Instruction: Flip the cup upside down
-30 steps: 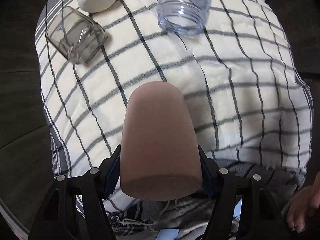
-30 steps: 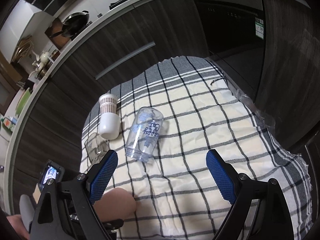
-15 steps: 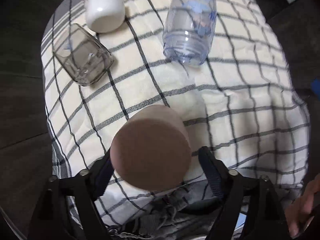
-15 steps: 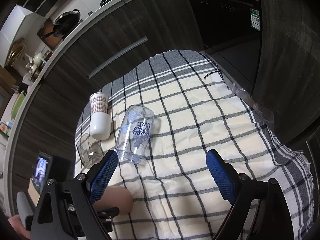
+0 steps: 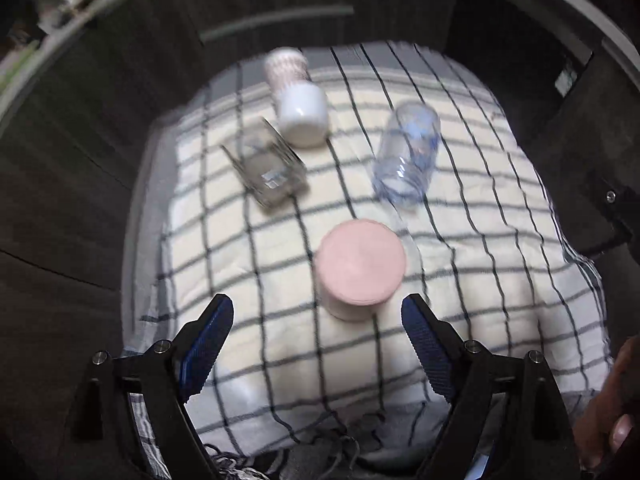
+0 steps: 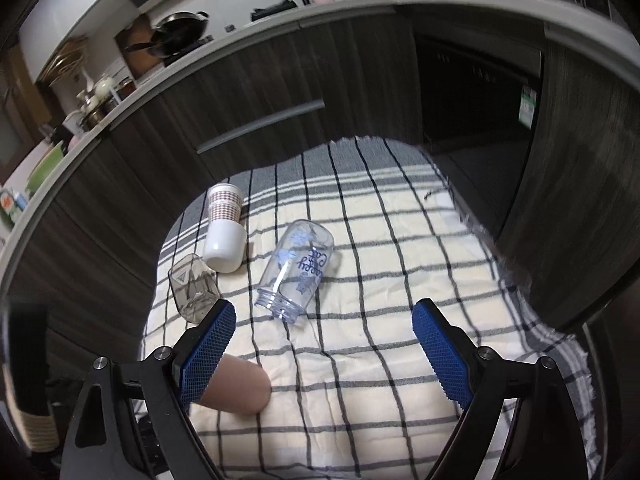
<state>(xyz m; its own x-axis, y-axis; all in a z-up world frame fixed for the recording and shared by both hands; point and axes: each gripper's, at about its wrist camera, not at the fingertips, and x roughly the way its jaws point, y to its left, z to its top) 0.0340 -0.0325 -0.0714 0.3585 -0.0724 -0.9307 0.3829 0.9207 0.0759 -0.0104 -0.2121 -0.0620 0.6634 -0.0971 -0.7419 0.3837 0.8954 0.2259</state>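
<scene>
A pink cup (image 5: pixel 361 268) stands upside down on the checked cloth (image 5: pixel 480 272), its flat base facing up. My left gripper (image 5: pixel 318 344) is open and empty, drawn back above and behind the cup, not touching it. In the right wrist view the pink cup (image 6: pixel 236 388) shows partly behind my left finger (image 6: pixel 206 356). My right gripper (image 6: pixel 324 356) is open and empty above the cloth (image 6: pixel 400 272).
Lying on the cloth are a clear cup with blue print (image 5: pixel 408 156) (image 6: pixel 298 270), a smoky square glass (image 5: pixel 266 172) (image 6: pixel 192 288) and a white cup (image 5: pixel 302 110) (image 6: pixel 225 246) nested with a patterned paper cup (image 6: pixel 225 204). Dark cabinets (image 6: pixel 280 92) stand behind.
My left gripper opened and let go of the pink cup, then pulled up and back. The cup now stands base-up on the cloth. My right gripper stayed open.
</scene>
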